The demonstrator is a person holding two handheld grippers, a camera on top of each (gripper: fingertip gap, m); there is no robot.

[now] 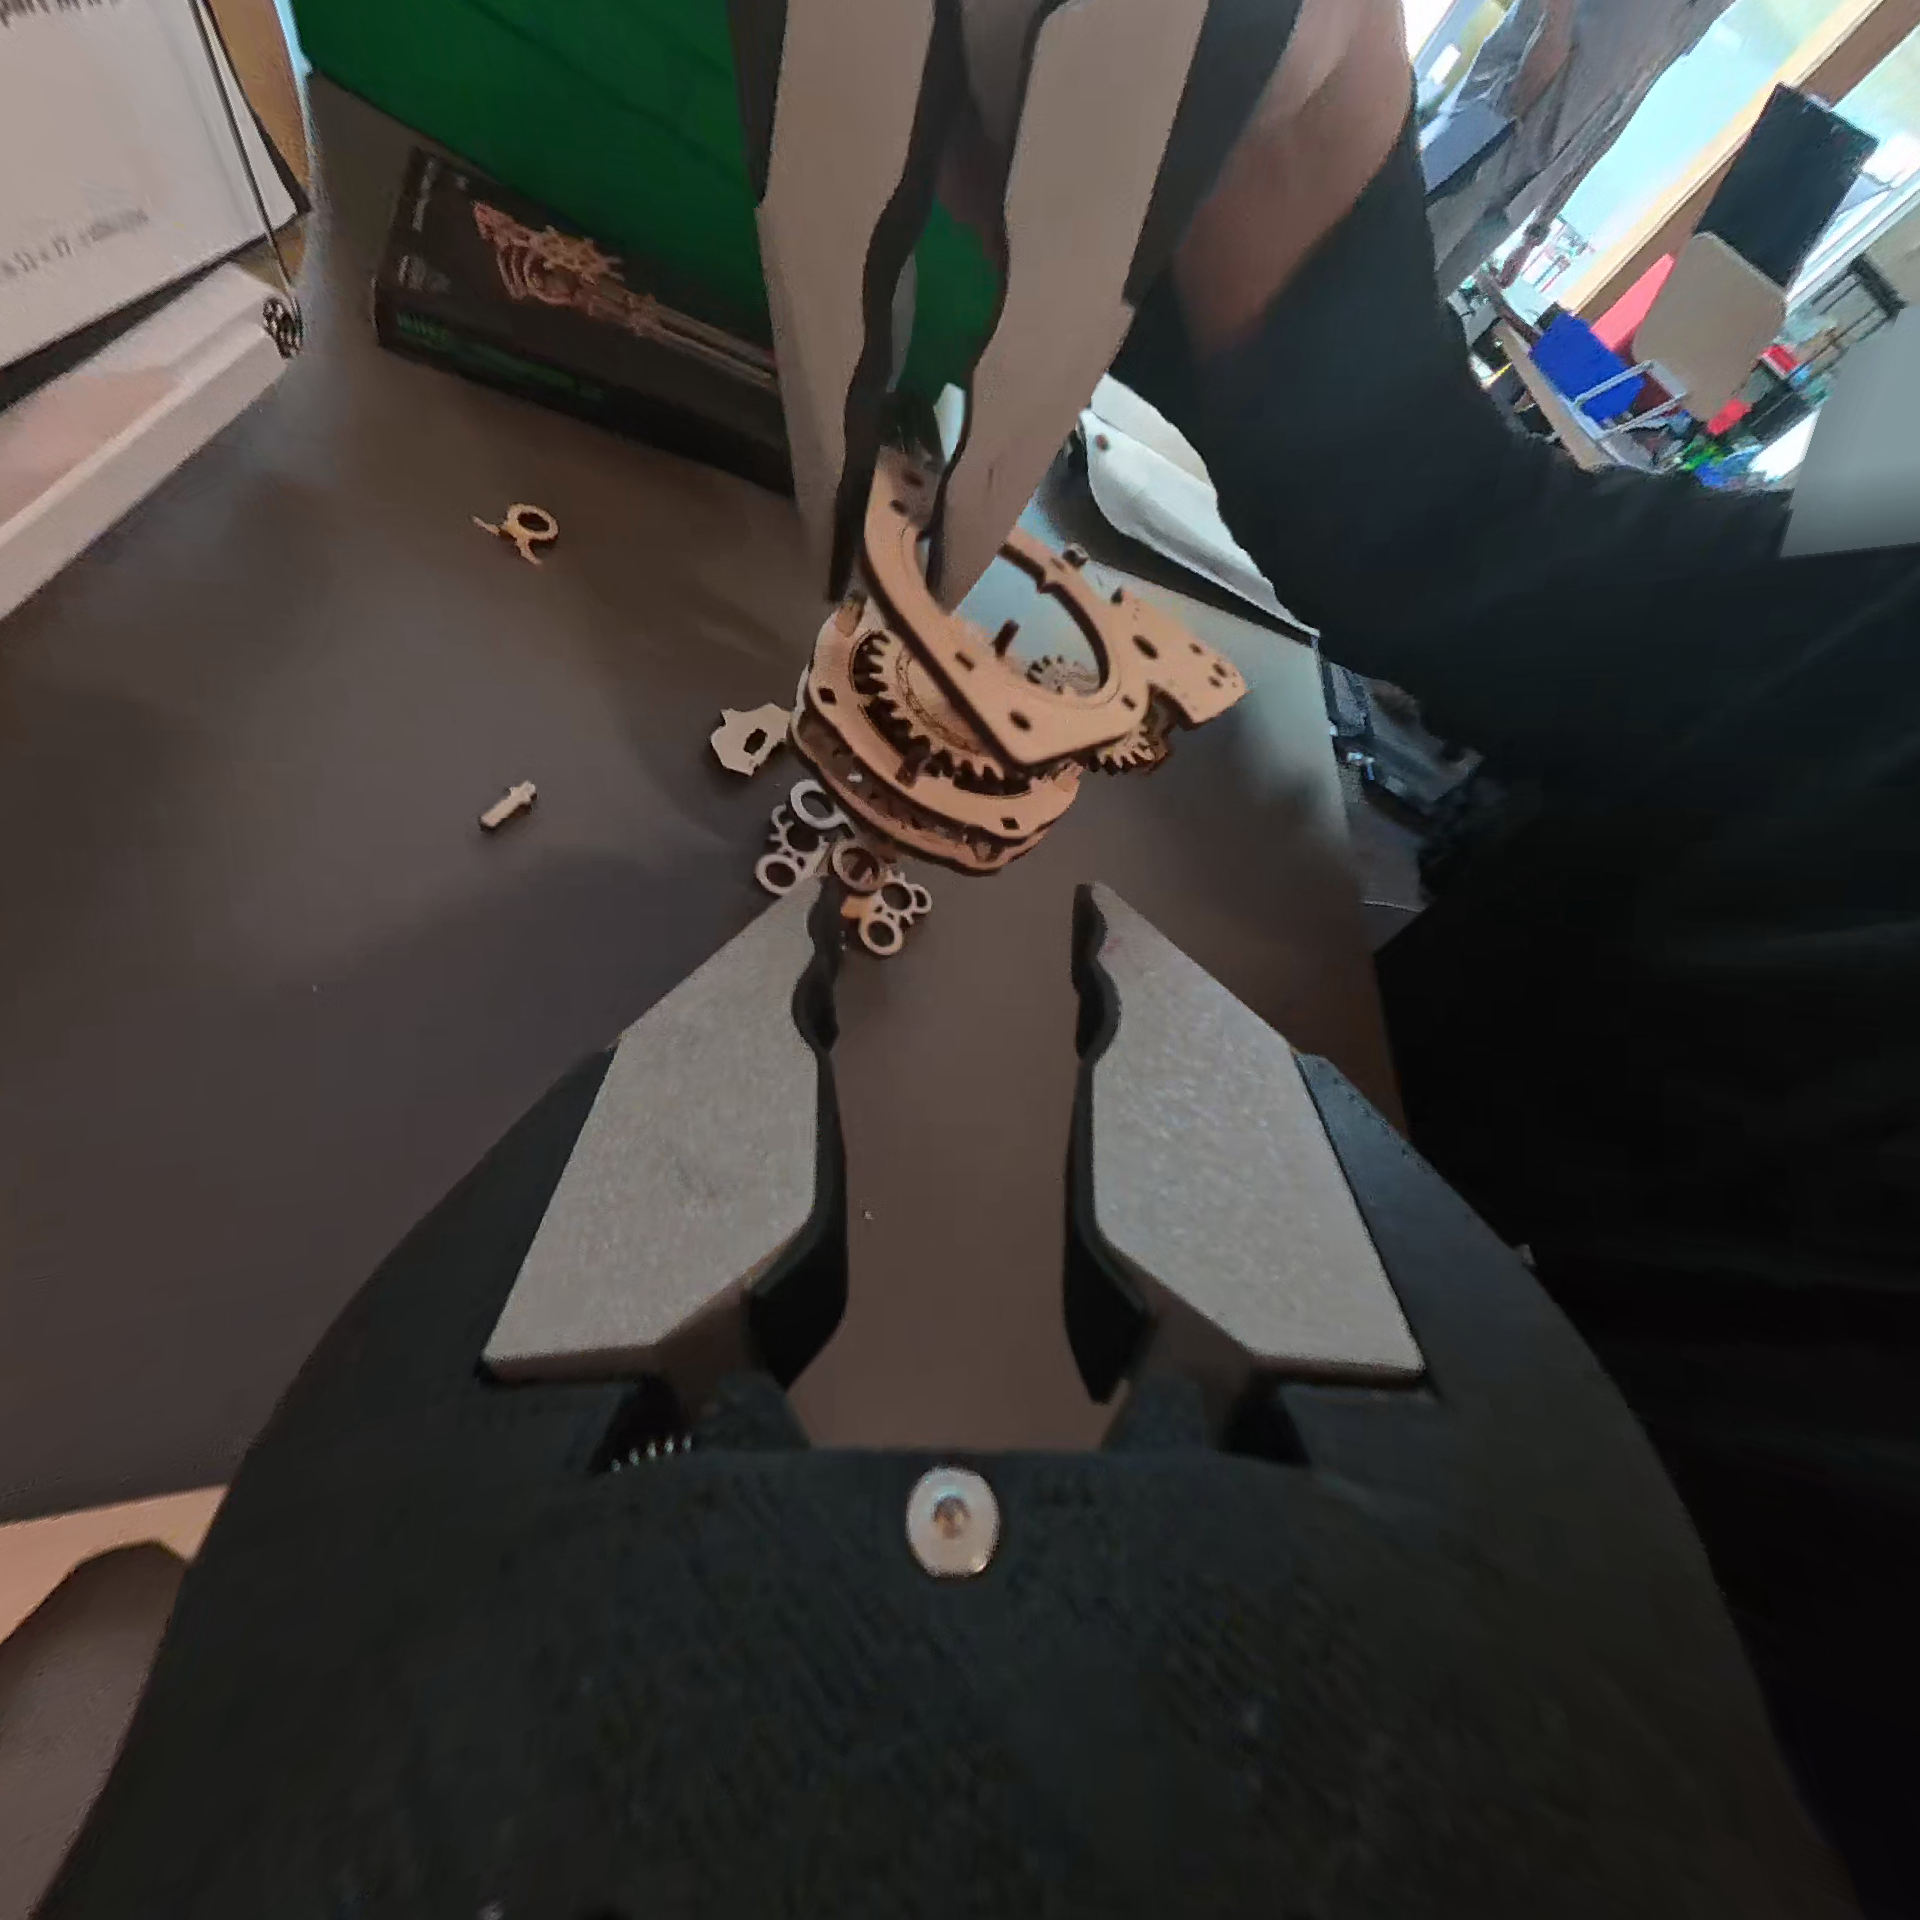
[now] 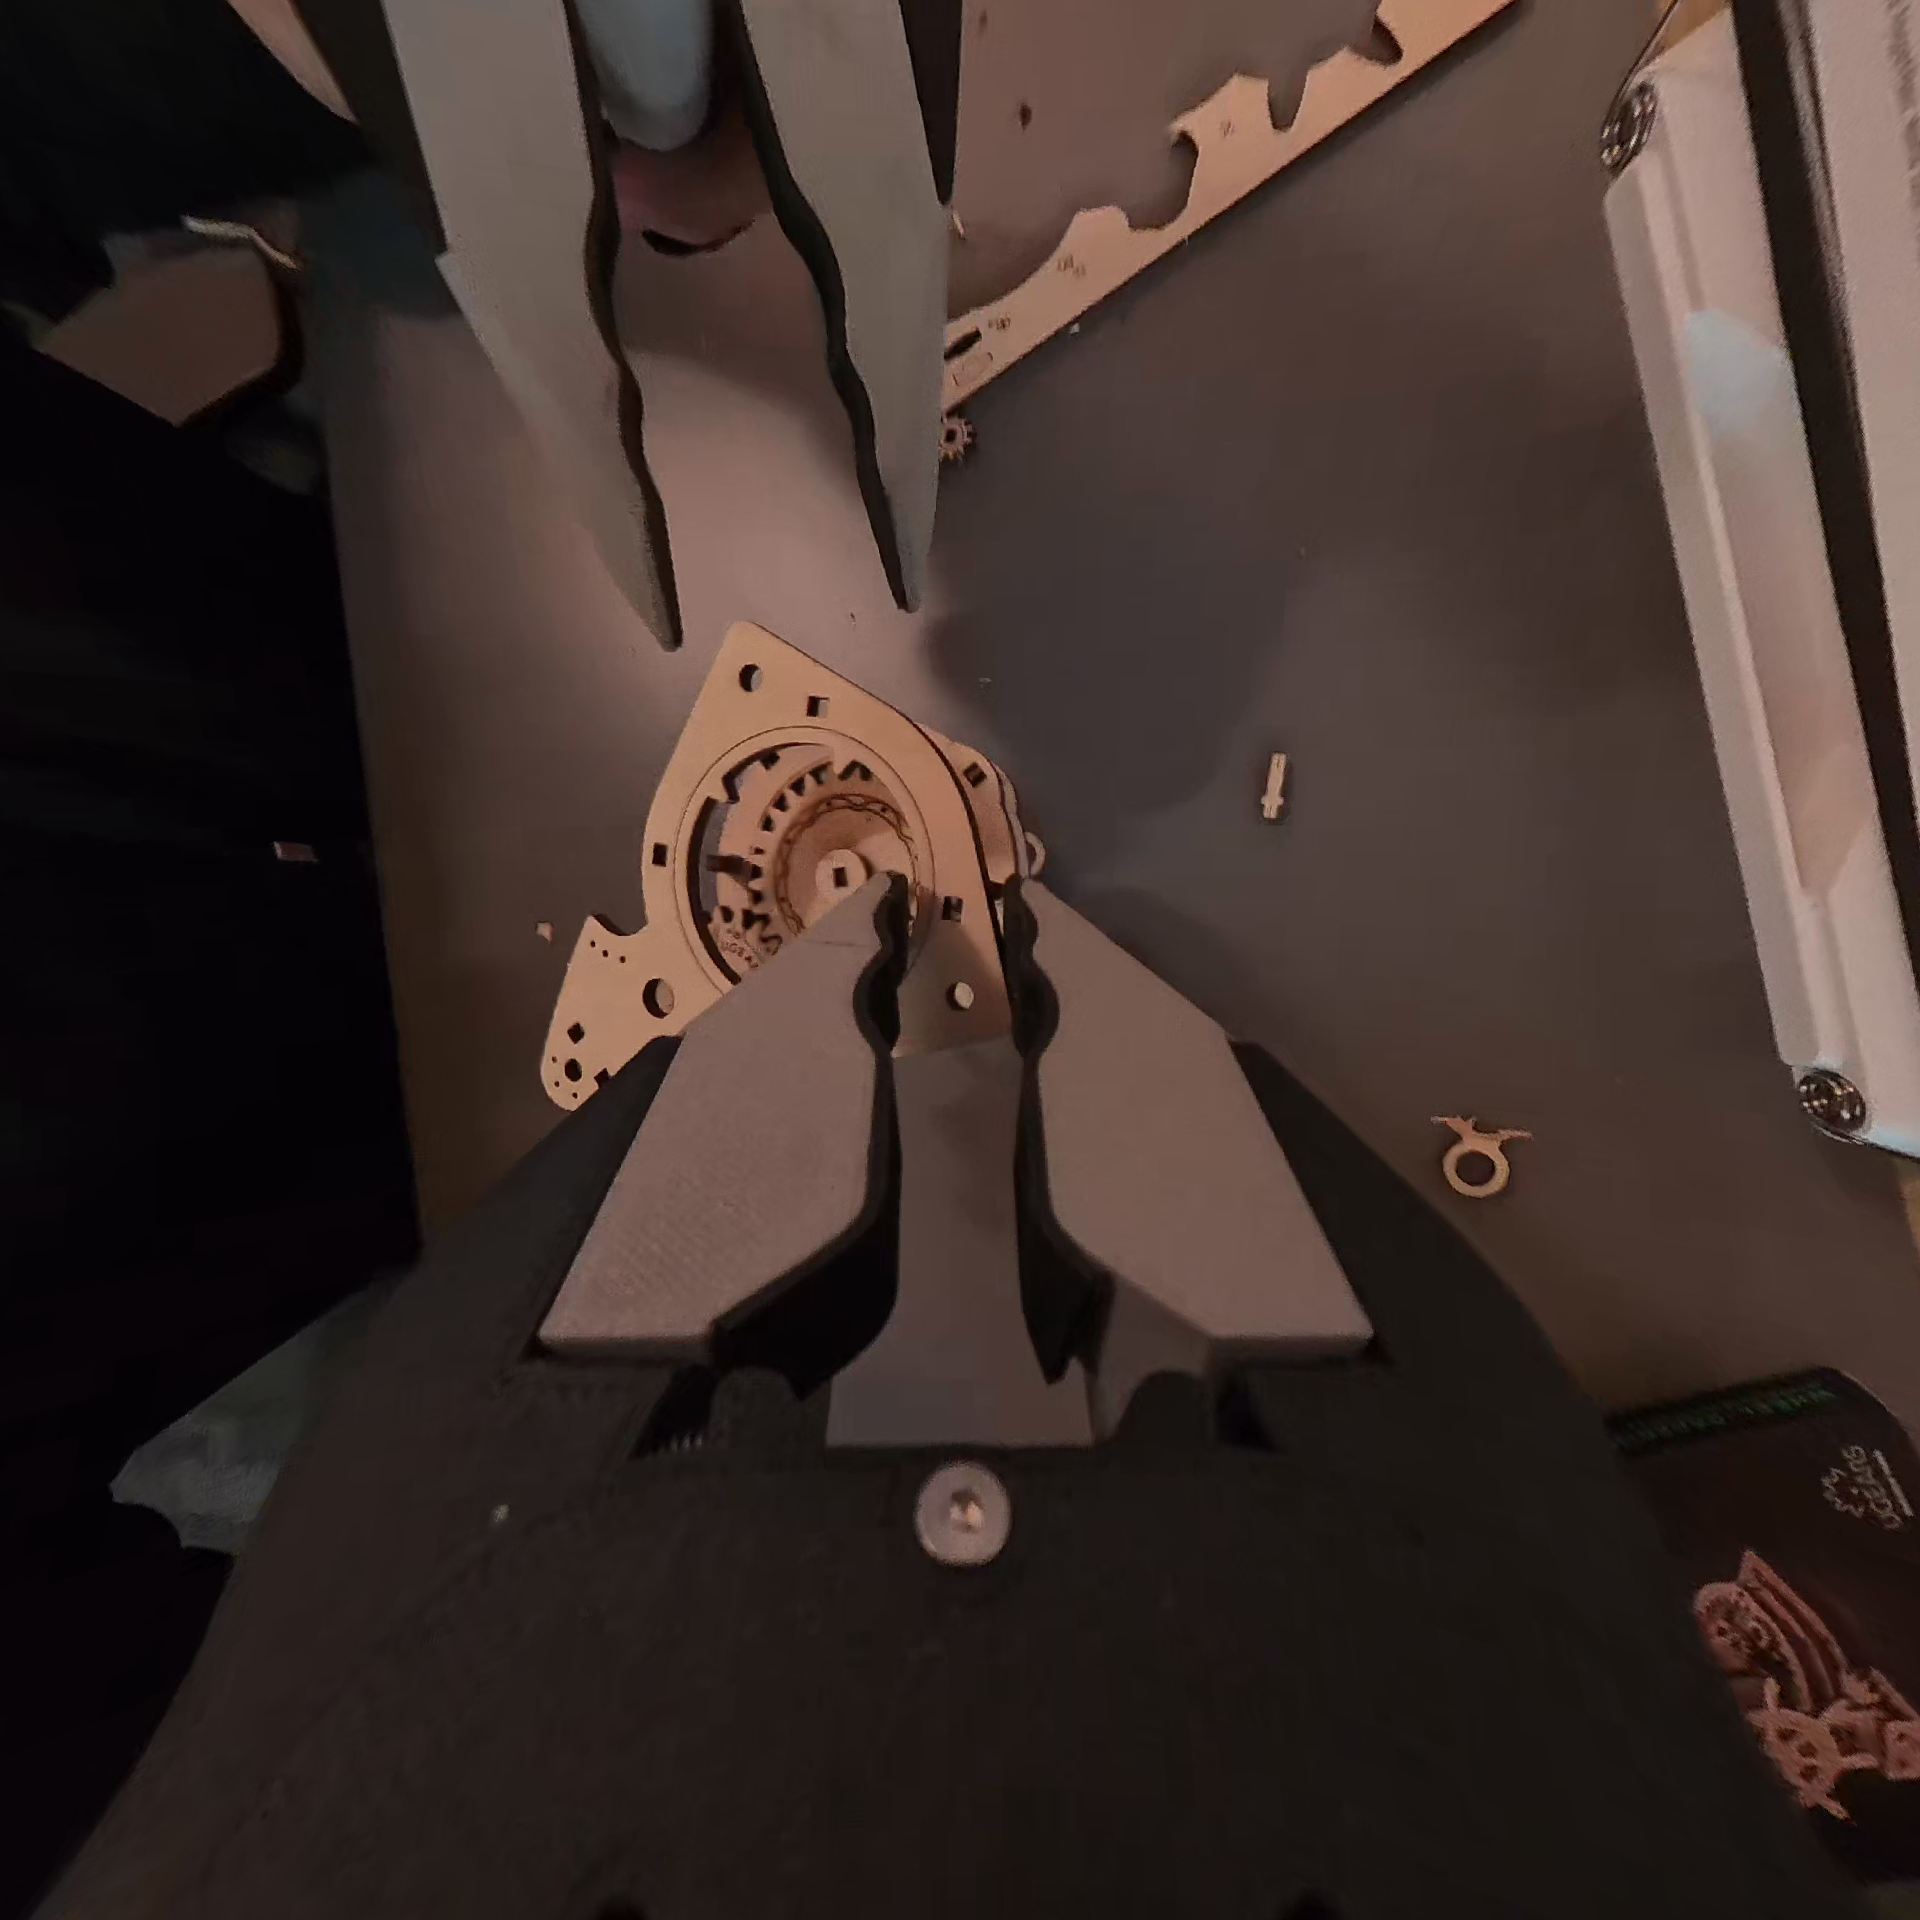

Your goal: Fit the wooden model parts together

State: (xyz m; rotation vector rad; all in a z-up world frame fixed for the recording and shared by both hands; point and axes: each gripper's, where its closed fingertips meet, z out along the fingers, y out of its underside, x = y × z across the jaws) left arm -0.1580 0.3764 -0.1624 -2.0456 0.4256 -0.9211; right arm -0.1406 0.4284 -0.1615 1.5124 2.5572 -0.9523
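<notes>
Dark and matte, the bench (image 1: 260, 987) carries a scatter of small cut-outs, a printed kit box (image 1: 540, 312) at the back and a punched-out plywood sheet (image 2: 1195, 177) off to one side. Near the middle sits the layered wooden gear assembly (image 2: 821, 862), and tilted over it is a ring-shaped wooden plate (image 1: 966, 665), its raised end pinched by the right hand-held gripper (image 1: 914, 540), which comes down from above with its fingers closed on the plate's rim. The plate's low end seems to rest on the stack (the blur there makes it hard to be sure).

The left hand-held gripper (image 1: 951, 935) hovers just short of the assembly, empty, fingers spread apart, with loose wooden rings (image 1: 842, 862) lying just beyond its left fingertip. From it the assembly lies straight ahead along the fingers, so it is the nearer one to steady the base. Seating the plate flat looks to depend on lowering that raised end until the holes line up.
</notes>
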